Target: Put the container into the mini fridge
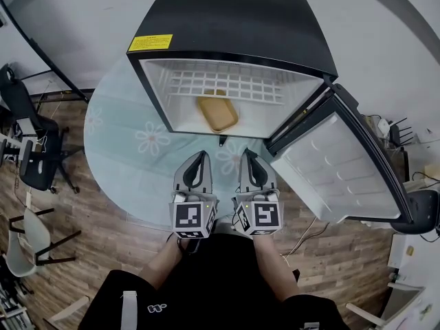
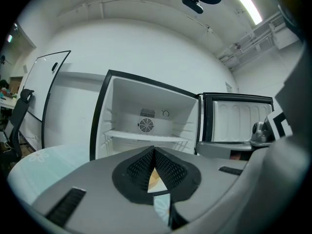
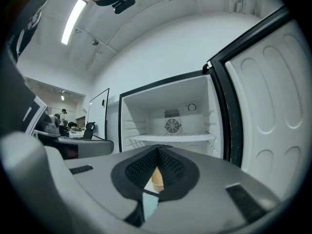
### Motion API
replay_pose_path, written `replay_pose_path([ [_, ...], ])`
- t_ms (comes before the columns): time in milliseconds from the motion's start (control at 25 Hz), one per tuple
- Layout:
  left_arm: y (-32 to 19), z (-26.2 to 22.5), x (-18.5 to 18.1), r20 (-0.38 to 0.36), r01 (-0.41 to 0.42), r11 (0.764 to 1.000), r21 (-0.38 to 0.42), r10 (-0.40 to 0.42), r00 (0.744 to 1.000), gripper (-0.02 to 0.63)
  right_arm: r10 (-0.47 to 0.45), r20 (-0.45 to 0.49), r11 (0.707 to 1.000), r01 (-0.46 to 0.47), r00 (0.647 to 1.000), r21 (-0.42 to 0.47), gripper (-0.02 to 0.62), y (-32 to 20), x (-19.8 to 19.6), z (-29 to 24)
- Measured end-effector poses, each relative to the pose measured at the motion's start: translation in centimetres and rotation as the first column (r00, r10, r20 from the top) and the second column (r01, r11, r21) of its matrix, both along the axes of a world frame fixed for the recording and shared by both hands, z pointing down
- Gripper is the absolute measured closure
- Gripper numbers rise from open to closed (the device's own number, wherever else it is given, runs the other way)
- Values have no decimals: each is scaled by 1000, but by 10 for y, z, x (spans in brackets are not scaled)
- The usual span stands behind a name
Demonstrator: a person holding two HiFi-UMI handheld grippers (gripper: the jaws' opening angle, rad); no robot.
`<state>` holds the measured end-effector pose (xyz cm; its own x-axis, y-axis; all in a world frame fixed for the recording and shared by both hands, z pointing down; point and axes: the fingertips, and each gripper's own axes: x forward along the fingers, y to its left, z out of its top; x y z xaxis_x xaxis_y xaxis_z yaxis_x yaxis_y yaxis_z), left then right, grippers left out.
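While the left gripper (image 1: 203,155) and right gripper (image 1: 246,152) are hovering shut and empty, the tan container (image 1: 218,113) is sitting dead ahead inside the mini fridge (image 1: 234,19), slightly nearer the left.

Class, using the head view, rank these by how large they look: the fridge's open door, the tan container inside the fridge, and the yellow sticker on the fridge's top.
1. open door
2. container
3. yellow sticker, about as long as the container but much narrower
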<state>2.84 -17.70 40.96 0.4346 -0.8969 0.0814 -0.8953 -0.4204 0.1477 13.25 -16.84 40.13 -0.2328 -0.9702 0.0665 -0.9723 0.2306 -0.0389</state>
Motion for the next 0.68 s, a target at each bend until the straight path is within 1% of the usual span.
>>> replay_pose_path([
  [120,-1,-2,0,5,1,1000,7,-1,1000,603,2,0,1000,-2,1000,9,600,-1,1,-3],
  [320,-3,-2,-3,15,12,1000,6,-12,1000,603,5,37,1000,-6,999,18,600,-4,5,-7],
  [680,-8,-2,-8,38,23,1000,5,-23,999,603,-8,43,1000,7,999,25,600,-10,4,-7],
])
